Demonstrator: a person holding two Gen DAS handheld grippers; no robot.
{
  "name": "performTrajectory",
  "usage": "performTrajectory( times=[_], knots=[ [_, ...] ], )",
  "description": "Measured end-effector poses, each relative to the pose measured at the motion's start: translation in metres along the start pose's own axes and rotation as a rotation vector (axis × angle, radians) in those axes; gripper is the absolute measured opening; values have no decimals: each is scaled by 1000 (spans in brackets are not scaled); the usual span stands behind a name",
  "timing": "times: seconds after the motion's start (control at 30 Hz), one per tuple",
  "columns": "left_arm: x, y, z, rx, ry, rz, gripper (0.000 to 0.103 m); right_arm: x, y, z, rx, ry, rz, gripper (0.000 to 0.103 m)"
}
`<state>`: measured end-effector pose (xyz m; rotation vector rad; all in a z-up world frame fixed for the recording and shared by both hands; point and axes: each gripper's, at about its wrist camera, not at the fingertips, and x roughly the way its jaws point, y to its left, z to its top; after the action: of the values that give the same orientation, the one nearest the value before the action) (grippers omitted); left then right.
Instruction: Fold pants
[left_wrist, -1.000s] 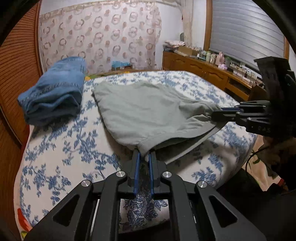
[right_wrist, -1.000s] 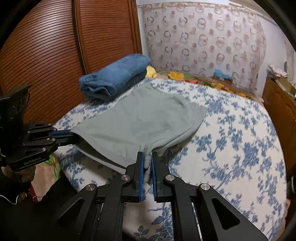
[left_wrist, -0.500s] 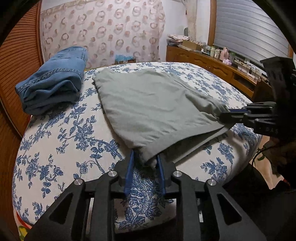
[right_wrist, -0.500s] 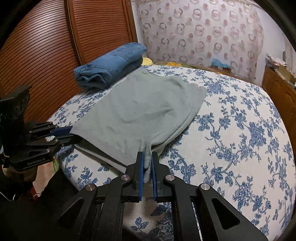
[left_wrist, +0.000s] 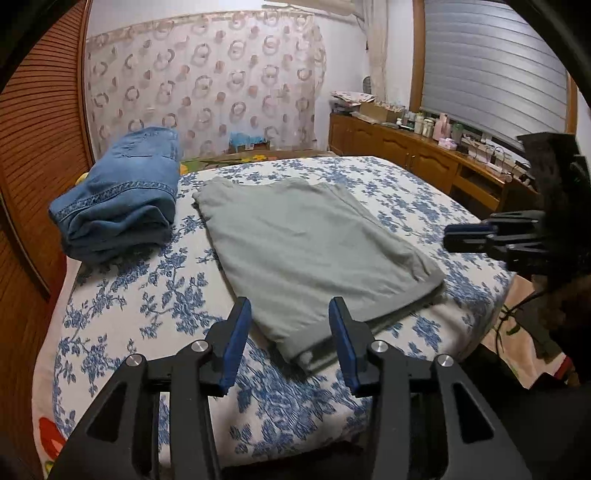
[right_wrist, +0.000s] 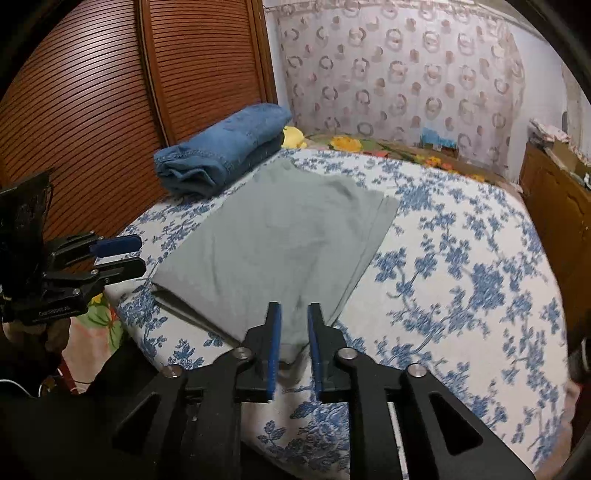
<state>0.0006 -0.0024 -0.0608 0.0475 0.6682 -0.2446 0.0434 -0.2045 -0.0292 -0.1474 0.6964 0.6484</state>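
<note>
My own fingers hide the near corner of the grey pants (right_wrist: 273, 254). The bed (right_wrist: 461, 295) is cut off at the picture's bottom and looks blurry on its right side. The little bottles (left_wrist: 424, 123) on the far cabinet are too small to tell.

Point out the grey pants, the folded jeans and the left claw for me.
grey pants (left_wrist: 310, 251): left wrist view, middle of the top folded layer.
folded jeans (left_wrist: 122, 199): left wrist view, upper face of the denim stack.
left claw (left_wrist: 290, 339): left wrist view, midway between its blue-padded fingertips, open over the pants' near corner.
</note>
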Motion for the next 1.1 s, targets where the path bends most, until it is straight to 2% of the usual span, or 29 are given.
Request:
performTrajectory(
  times=[0.23, 0.47, 0.83, 1.03, 1.1],
  knots=[
    [32, 14, 17, -23, 29, 9, 45, 16, -21, 24, 3, -9, -39, 23],
    [52, 25, 32, -35, 39, 17, 45, 63, -45, 64, 4, -7, -58, 24],
    [63, 33, 37, -77, 56, 14, 45, 160, -72, 108, 44, 117, -65, 23],
    [70, 37, 32, -91, 85, 19, 45, 191, -79, 117, 66, 155, -81, 23],
    [73, 37, 30, -90, 97, 22, 45, 196, -79, 119, 65, 151, -78, 13]
  ],
)
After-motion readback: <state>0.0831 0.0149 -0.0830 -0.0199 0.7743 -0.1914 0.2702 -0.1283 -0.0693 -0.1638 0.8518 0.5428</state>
